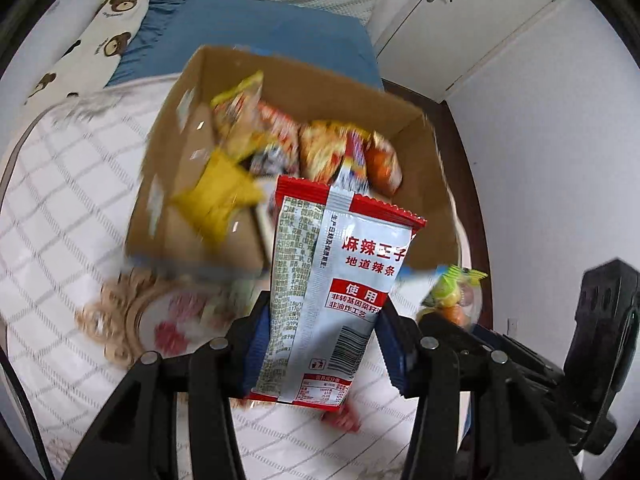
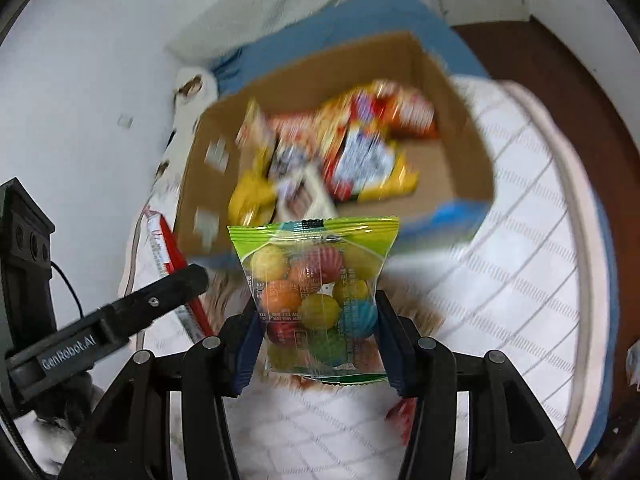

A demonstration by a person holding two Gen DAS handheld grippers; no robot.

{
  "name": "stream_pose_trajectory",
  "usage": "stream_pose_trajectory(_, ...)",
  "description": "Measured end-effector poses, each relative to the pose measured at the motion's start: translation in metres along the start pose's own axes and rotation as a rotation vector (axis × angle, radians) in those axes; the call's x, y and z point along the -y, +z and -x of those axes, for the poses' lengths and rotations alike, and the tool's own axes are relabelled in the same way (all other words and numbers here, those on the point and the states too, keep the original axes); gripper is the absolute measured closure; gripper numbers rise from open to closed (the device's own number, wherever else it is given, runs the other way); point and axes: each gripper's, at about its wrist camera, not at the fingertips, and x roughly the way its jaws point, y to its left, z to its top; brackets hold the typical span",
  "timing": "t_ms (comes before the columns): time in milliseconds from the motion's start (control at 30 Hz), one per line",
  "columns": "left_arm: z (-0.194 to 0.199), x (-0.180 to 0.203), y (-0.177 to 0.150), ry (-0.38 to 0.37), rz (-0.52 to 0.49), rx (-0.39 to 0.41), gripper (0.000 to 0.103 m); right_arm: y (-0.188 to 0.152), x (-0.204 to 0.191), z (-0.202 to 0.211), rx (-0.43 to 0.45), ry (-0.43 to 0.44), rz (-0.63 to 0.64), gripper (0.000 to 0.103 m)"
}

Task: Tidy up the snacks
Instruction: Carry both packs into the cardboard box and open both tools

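Left tool (image 1: 320, 344) grips the red-and-silver snack packet (image 1: 340, 280); right tool (image 2: 318, 344) grips the green candy bag (image 2: 320, 292). Both hang above the bed (image 2: 500, 280), short of the cardboard box (image 1: 424, 172). Recommend releasing only once past its near wall, over bare floor.

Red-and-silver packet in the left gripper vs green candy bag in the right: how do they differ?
The spicy strip packet is opaque silver with red ends and printed text; the candy bag has green ends and a clear window showing colored balls. The spicy strip packet looks flat; the candy bag bulges. Shared: each is clamped upright between its gripper's blue pads, left gripper and right gripper, near the cardboard box.
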Motion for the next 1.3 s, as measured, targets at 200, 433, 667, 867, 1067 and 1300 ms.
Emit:
stream_pose_trajectory(200,-0.042,0.003,0.070,-0.025,0.045,-0.088,0.056,0.071,0.018,-0.018,0.019,-0.072,-0.027,0.049)
stream_pose_trajectory(433,-0.097,-0.005,0.112,0.103,0.035,-0.165,0.056,0.120,0.030,-0.080,-0.046,-0.170,-0.007,0.049)
stream_pose_trajectory(667,-0.134,-0.032,0.108,0.185,0.044,-0.237,0.055,0.133,0.038,-0.127,-0.112,-0.222,-0.004,0.048)
stream_pose_trajectory(867,-0.136,-0.044,0.105,0.227,0.029,-0.191,0.012,0.136,0.042,-0.157,-0.169,-0.237,0.007,0.007)
stream_pose_trajectory(1067,-0.127,-0.049,0.103,0.249,0.009,-0.158,0.011,0.131,0.032,-0.160,-0.155,-0.264,0.051,0.007)
stream_pose_trajectory(1300,-0.090,-0.040,0.084,0.301,-0.058,-0.043,0.011,0.119,0.024,-0.145,-0.111,-0.278,0.073,0.007)
